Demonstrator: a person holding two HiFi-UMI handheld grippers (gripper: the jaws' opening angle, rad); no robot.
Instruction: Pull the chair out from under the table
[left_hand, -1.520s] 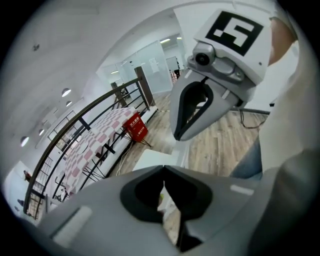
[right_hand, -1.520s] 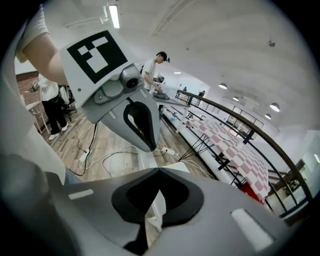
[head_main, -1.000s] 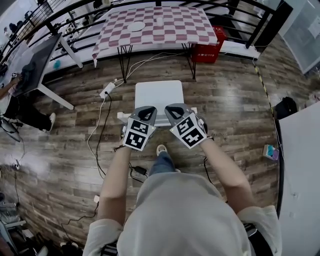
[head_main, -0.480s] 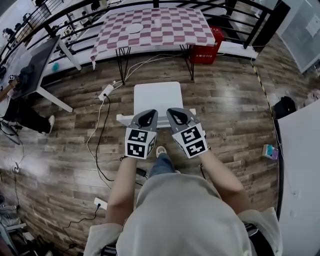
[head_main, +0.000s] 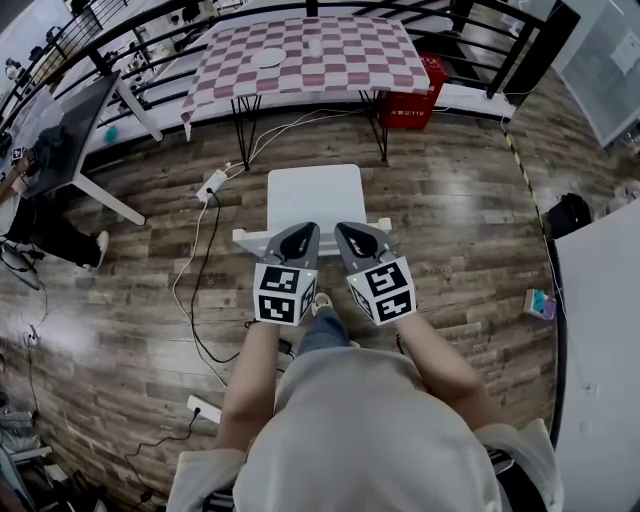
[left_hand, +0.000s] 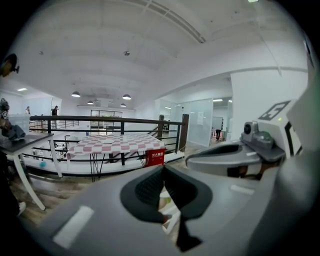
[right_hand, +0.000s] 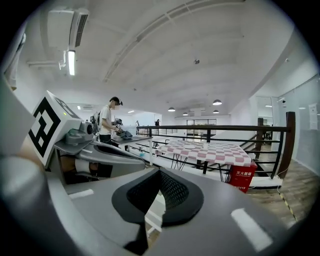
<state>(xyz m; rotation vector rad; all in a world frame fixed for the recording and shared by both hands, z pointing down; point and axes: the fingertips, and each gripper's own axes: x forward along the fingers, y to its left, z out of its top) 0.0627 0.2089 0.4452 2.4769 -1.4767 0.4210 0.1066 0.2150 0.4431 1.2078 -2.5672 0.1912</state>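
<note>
Head view: chair (head_main: 316, 195) seat-first toward table (head_main: 310, 55); left hand-held gripper (head_main: 300, 232) and right hand-held gripper (head_main: 352, 230) closed.

Wood-plank floor (head_main: 450, 200), white chair (head_main: 317, 195) standing apart from checkered table (head_main: 320, 55), power strip (head_main: 214, 182), loose cables (head_main: 190, 290)

The grey left claw (head_main: 303, 229) and right claw (head_main: 346, 227) bear black-and-white marker cubes (head_main: 285, 294), and the person wears a beige T-shirt (head_main: 370, 430) and blue jeans (head_main: 322, 330).

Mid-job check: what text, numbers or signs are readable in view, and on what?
"灭火器箱": on the red box by the checkered table.
"119": on the same red box, below that line.
Marker cubes: black-and-white patterns, no letters.
Small box on the floor: print too small to read.
</note>
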